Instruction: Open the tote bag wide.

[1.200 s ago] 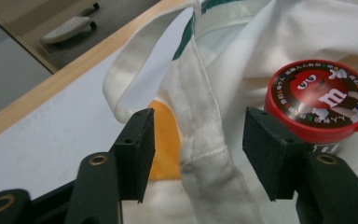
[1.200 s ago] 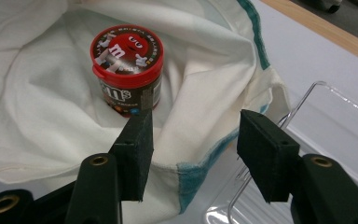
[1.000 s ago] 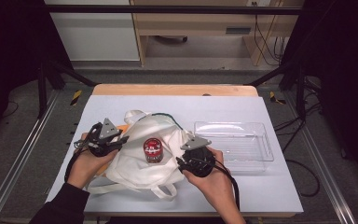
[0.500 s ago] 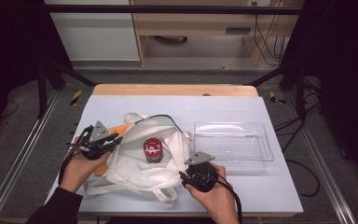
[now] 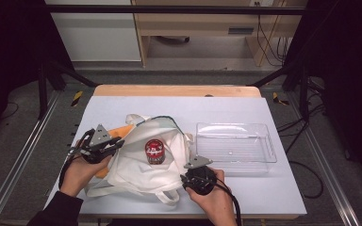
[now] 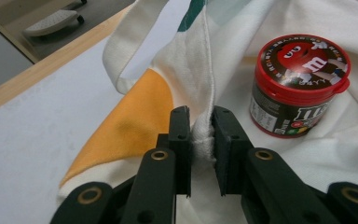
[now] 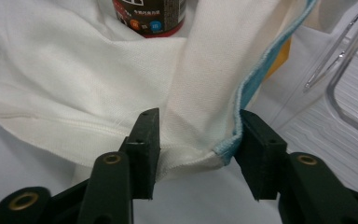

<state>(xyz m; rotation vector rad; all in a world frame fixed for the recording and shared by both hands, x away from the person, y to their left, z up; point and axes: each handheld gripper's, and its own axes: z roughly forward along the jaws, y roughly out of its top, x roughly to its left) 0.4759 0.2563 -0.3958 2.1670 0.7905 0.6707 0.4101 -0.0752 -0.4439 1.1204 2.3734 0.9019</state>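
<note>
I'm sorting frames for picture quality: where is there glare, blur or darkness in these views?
High view: table evenly lit, surroundings dark, clear tray shows faint sheen. Left gripper view: candy jar and the cloth bag sharp, lid glossy, the background top left soft. Right gripper view: bag fabric bright, nearly washed out; tray edge at right blurred.
</note>
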